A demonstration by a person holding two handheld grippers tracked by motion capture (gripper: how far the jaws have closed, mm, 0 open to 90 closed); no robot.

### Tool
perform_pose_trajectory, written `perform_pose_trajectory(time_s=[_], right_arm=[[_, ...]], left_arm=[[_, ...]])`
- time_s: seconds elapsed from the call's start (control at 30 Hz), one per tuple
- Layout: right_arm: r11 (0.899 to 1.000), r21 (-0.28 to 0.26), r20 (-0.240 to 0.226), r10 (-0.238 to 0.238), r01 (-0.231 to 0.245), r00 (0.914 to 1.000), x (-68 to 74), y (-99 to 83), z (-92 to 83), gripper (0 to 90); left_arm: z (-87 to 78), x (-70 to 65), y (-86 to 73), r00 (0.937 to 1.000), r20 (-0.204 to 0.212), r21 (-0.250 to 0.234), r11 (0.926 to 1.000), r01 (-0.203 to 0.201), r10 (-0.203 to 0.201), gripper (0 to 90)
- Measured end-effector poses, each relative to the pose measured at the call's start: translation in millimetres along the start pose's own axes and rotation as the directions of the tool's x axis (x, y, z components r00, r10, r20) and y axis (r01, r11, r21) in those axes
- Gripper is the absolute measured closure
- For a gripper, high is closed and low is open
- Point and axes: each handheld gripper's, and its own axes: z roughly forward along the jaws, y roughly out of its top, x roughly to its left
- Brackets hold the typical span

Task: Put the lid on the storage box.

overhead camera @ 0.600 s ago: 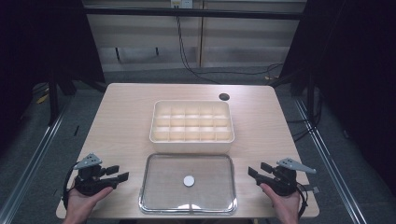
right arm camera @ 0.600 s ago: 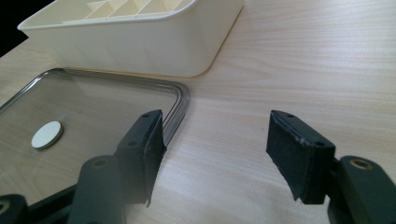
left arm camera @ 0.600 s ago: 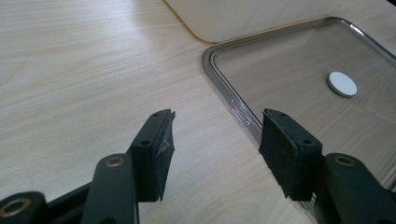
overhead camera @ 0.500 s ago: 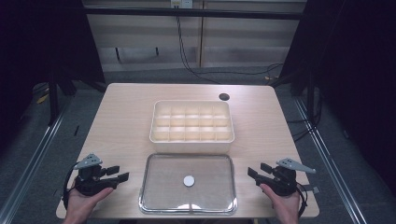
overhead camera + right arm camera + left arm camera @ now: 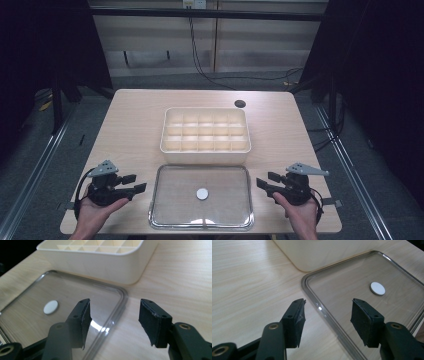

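Note:
A clear flat lid (image 5: 202, 196) with a small white round knob (image 5: 202, 193) lies on the table near its front edge. Behind it stands a cream box (image 5: 205, 130) split into several compartments, all bare. My left gripper (image 5: 131, 183) rests open just left of the lid, its jaws straddling the lid's left rim (image 5: 322, 310) with nothing between them. On the other side my right gripper (image 5: 265, 180) is open too, jaws either side of the lid's right rim (image 5: 117, 308). The knob (image 5: 377, 288) shows past the left jaws, and the knob (image 5: 51, 307) and box wall (image 5: 110, 265) in the right gripper view.
A small dark round hole (image 5: 240, 103) sits in the wooden table (image 5: 130, 125) behind the box at the right. Cables run over the floor beyond the table's far edge. Bare wood lies left and right of the box.

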Motion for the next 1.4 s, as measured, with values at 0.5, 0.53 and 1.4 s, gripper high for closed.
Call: perform_pose_trajectory(time_s=[0.5,0.53,1.4], right_arm=[[0.995,0.098,-0.064,-0.002,0.008,0.9979,7.4,12.5,40.0,45.7],[0.994,0.111,-0.057,-0.009,0.016,0.9983,8.1,10.3,41.6,47.0],[0.980,0.200,0.022,0.019,-0.023,0.9996,-9.2,-9.7,66.6,51.5]], left_arm=[[32.3,1.4,4.6,0.9999,0.008,0.067,0.9977,-0.015,0.015,47.2],[33.0,2.8,2.8,0.9998,0.017,0.068,0.9976,-0.009,0.008,48.3],[58.5,4.2,-13.6,0.9980,0.062,0.172,0.9851,0.003,-0.014,56.2]])
